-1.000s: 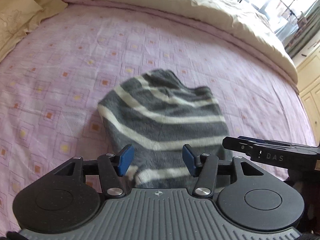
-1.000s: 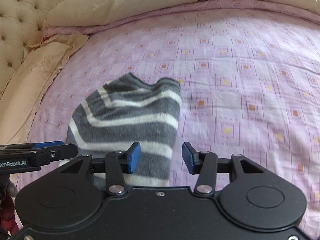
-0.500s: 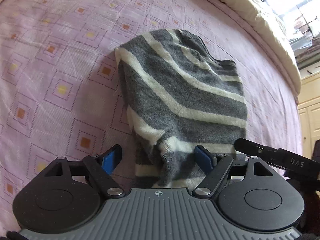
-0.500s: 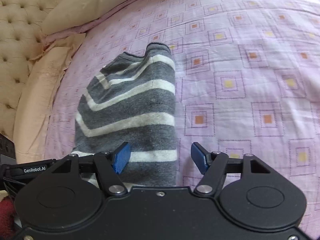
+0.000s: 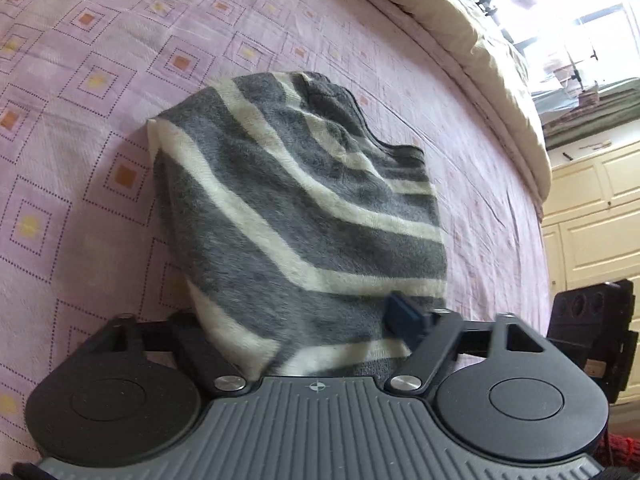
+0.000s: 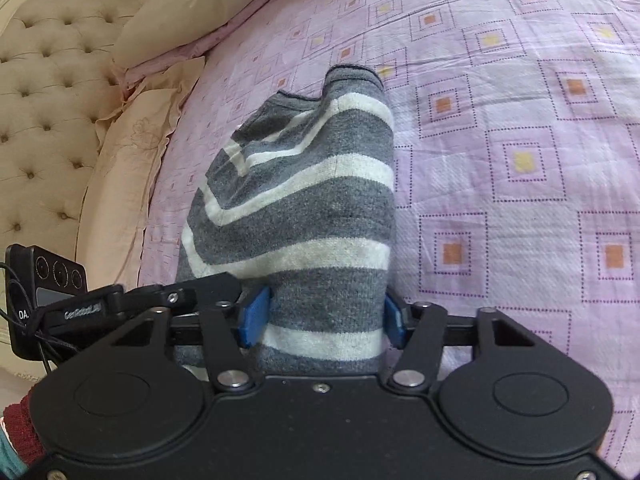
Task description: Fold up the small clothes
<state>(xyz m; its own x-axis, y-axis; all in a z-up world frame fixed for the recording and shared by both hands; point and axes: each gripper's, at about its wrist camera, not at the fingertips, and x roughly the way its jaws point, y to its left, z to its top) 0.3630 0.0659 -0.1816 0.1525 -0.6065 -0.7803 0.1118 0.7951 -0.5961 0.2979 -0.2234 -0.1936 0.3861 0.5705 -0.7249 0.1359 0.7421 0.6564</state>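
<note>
Gripping the striped sweater (image 6: 304, 216) on the pink bedspread (image 6: 520, 120), both tongs have just closed beside pillows (image 6: 120, 168).

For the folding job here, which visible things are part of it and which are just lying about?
Part of the job:
- striped grey-and-white garment, lying on the bedsheet
- left gripper, jaws have just been closing, garment's near edge between them
- right gripper, pads against the garment's near corner

Just lying about:
- beige pillow
- tufted headboard
- cream duvet
- cupboard
</note>
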